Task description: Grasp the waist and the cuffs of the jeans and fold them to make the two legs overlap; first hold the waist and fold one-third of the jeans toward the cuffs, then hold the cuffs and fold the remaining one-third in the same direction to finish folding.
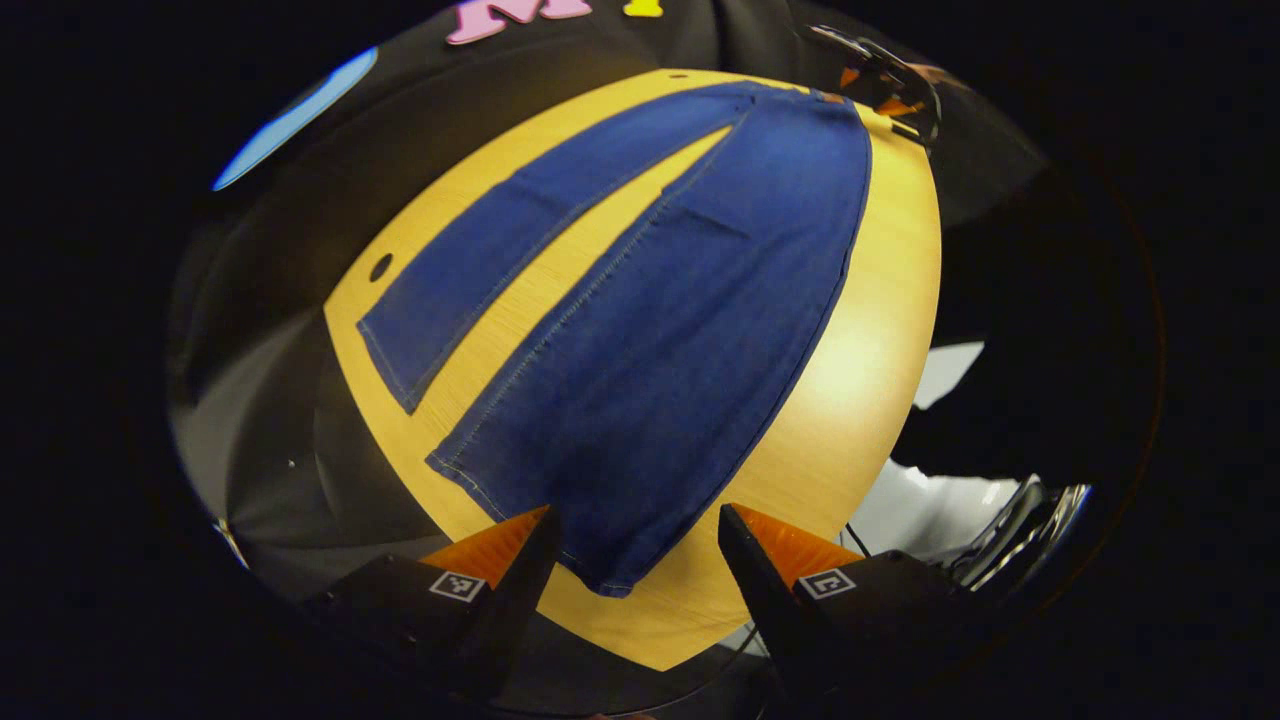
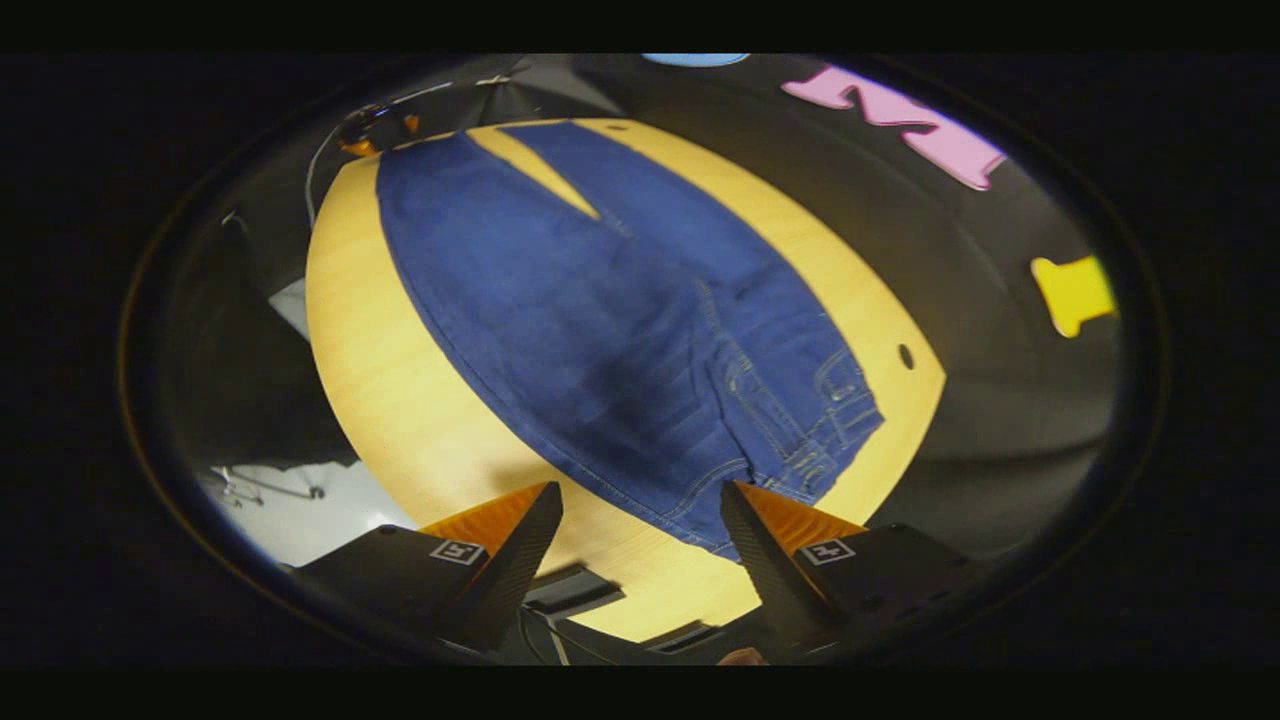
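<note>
Blue jeans (image 1: pixel 660 320) lie flat and unfolded on a yellow wooden table (image 1: pixel 870 380), legs spread in a V. In the left gripper view the near leg's cuff (image 1: pixel 560 540) lies just ahead of my left gripper (image 1: pixel 635 530), which is open and hovers above it with nothing between its fingers. The other cuff (image 1: pixel 385 365) lies to the left. In the right gripper view the waist (image 2: pixel 800 450) with its belt loops is nearest, and my right gripper (image 2: pixel 640 505) is open just above the waist's near corner. The right gripper (image 1: pixel 885 85) also appears far off past the waist.
The table (image 2: pixel 380 400) has small dark holes (image 1: pixel 381 267) (image 2: pixel 905 356) near its edges. Black cloth walls surround it. A white floor patch (image 1: pixel 950 370) and a shiny metal object (image 1: pixel 1020 530) lie off the table's side. Dark fittings (image 2: pixel 570 595) sit under the near edge.
</note>
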`<state>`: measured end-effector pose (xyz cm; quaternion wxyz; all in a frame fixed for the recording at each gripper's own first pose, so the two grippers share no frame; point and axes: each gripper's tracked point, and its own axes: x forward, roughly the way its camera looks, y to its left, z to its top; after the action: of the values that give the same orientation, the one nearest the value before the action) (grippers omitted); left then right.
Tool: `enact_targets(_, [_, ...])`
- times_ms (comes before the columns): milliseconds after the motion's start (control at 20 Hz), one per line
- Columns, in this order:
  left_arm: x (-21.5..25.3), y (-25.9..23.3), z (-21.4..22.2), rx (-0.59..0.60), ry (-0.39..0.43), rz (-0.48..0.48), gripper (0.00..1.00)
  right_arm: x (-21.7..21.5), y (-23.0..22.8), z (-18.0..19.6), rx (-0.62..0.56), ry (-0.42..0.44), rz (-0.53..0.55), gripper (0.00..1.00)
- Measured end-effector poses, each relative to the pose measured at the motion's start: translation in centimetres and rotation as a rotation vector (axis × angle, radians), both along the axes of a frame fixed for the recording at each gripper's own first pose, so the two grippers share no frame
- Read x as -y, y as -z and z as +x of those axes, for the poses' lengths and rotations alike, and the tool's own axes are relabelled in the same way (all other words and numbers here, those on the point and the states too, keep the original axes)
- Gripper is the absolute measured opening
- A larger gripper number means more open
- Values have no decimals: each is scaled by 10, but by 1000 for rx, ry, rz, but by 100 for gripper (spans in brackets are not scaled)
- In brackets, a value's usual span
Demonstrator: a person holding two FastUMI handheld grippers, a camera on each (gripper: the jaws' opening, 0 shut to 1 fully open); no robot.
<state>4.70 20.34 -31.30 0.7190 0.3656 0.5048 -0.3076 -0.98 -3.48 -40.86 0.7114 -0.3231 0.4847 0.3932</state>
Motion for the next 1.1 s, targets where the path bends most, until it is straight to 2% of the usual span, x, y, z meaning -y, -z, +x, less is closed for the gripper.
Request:
enact_targets(200, [2, 16, -3, -138, 40, 31, 98, 7, 35, -1, -127, -127, -63, 98])
enact_targets(350, [-6, 28, 7, -185, 49, 71, 98, 9, 50, -8, -219, -172, -80, 97])
enact_targets(400, [-6, 33, 10, -194, 48, 70, 98, 7, 52, -8, -236, -169, -64, 99])
enact_targets(450, [-5, 39, 13, -203, 41, 68, 98, 7, 54, -9, -257, -150, -63, 96])
enact_targets(550, [-4, 39, 11, -243, 33, 57, 97, 6, 53, -6, -269, -138, -62, 100])
enact_targets(600, [-6, 42, 12, -246, 35, 64, 95, 7, 54, -6, -270, -141, -63, 96])
enact_targets(700, [-5, 41, 13, -246, 40, 62, 97, 7, 54, -7, -274, -137, -58, 96])
enact_targets(850, [-6, 39, 17, -245, 0, 60, 96, 6, 55, -3, -280, -90, -58, 96])
enact_targets(900, [-6, 41, 22, -240, -29, 48, 81, 7, 53, 4, -271, -55, -60, 92])
enact_targets(1000, [-5, 42, 38, -223, -79, 21, 44, 7, 53, 31, -224, 57, -56, 57])
enact_targets(1100, [-2, 39, 42, -233, -138, 3, 6, 9, 58, 37, -201, 131, -33, 21])
